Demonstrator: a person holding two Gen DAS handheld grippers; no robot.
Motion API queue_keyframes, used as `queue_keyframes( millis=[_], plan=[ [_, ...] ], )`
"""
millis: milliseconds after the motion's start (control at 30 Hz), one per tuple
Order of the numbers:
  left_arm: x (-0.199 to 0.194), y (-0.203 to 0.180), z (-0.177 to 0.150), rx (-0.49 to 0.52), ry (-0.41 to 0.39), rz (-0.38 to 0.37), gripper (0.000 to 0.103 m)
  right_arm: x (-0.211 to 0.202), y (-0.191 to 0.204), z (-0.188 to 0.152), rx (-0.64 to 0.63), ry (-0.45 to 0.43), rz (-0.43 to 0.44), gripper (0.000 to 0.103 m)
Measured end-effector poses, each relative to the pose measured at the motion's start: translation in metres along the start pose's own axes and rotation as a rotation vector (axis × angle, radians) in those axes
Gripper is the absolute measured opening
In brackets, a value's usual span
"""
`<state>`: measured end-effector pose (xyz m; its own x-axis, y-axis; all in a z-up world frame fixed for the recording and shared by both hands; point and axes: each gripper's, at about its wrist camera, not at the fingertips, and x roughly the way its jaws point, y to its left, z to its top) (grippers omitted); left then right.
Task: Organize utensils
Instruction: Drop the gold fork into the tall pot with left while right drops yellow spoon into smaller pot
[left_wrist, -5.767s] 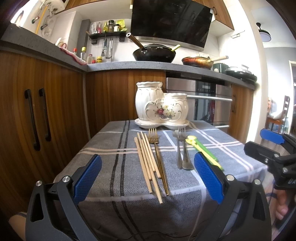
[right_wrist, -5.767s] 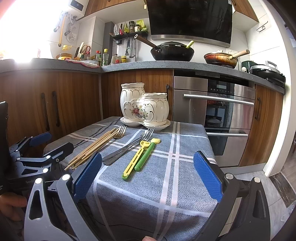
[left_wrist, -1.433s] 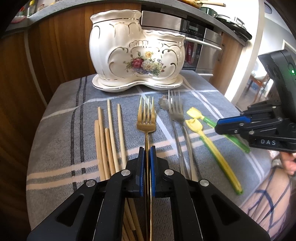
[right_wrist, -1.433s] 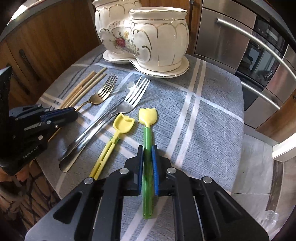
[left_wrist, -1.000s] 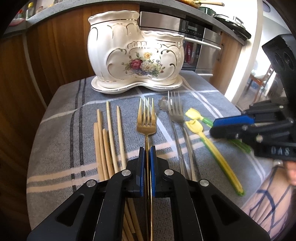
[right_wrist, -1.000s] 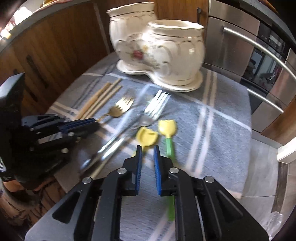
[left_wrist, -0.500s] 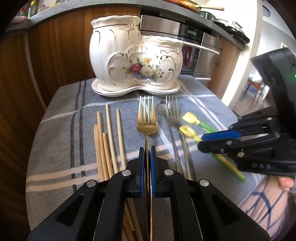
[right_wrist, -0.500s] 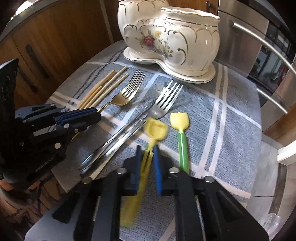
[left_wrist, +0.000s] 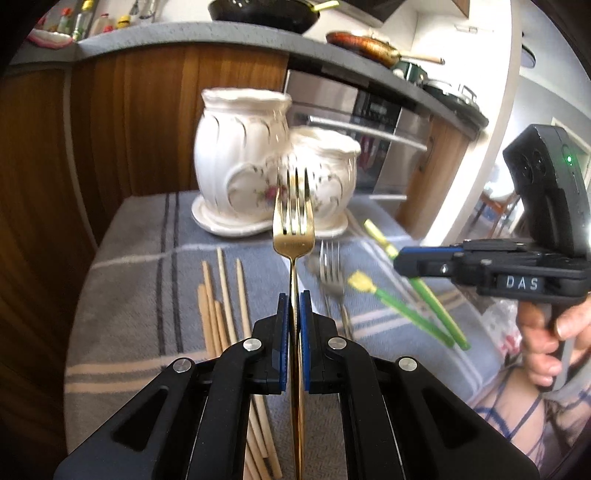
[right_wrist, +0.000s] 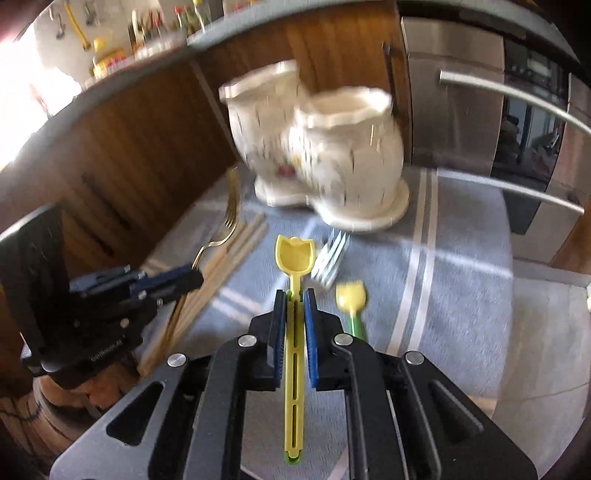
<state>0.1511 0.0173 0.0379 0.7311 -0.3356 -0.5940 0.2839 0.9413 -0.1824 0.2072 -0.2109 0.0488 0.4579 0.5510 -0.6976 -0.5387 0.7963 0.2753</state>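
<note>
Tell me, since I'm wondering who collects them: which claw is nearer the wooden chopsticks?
Left. The left claw, gripping the gold fork, hangs beside the chopsticks; the right claw, holding the yellow spoon, sits beyond the silver forks.

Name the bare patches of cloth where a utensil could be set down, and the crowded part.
Bare: the tablecloth right of the green-handled spoon, toward the oven side. Crowded: the strip before the ceramic holder, where chopsticks, silver forks and spoon lie close together.
</note>
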Motion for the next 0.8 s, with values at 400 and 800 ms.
queue_keyframes(
  millis=[400, 800],
  plan=[
    [-0.011, 0.006, 0.016, -0.037, -0.058, -0.024, 0.006, -0.021, -0.003, 0.010, 0.014, -0.122, 0.033, 0.010],
    [-0.030, 0.003, 0.047, -0.011, -0.139, -0.001, 0.006, -0.052, -0.003, 0.038, 0.001, -0.262, 0.053, 0.010]
  ],
)
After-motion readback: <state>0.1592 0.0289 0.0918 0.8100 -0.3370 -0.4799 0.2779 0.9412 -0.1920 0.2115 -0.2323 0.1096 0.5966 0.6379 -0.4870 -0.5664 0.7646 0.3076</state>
